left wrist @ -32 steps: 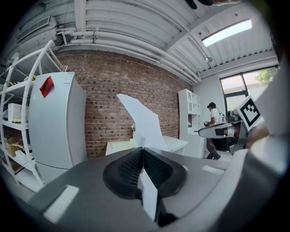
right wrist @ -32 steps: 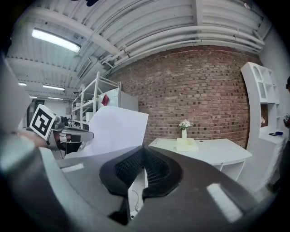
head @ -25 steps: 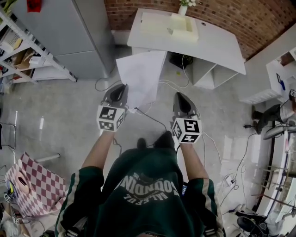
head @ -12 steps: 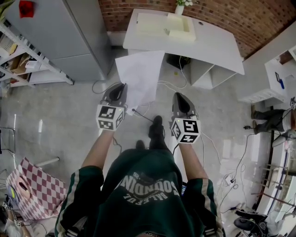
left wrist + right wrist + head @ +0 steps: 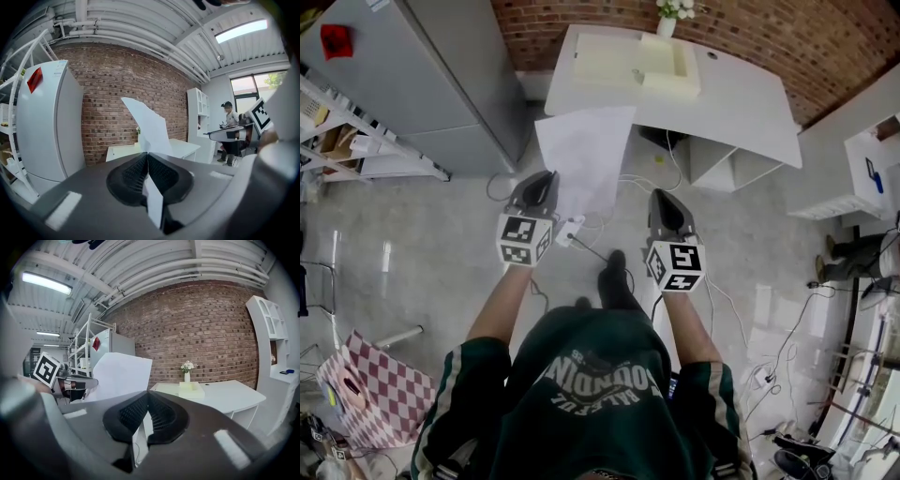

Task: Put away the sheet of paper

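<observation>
L claw (image 5: 547, 178) clamping paper (image 5: 586, 155) by edge; sheet hanging in air, short of surface (image 5: 741, 94). R claw (image 5: 665, 195) closed, empty. Step: carrying. Next, prob.: reaching surface, releasing.

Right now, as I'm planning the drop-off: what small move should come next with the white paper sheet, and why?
Probably carry it forward over the white desk: the left gripper is clamped on the white sheet of paper, whose far edge barely reaches the desk's front edge.
</observation>
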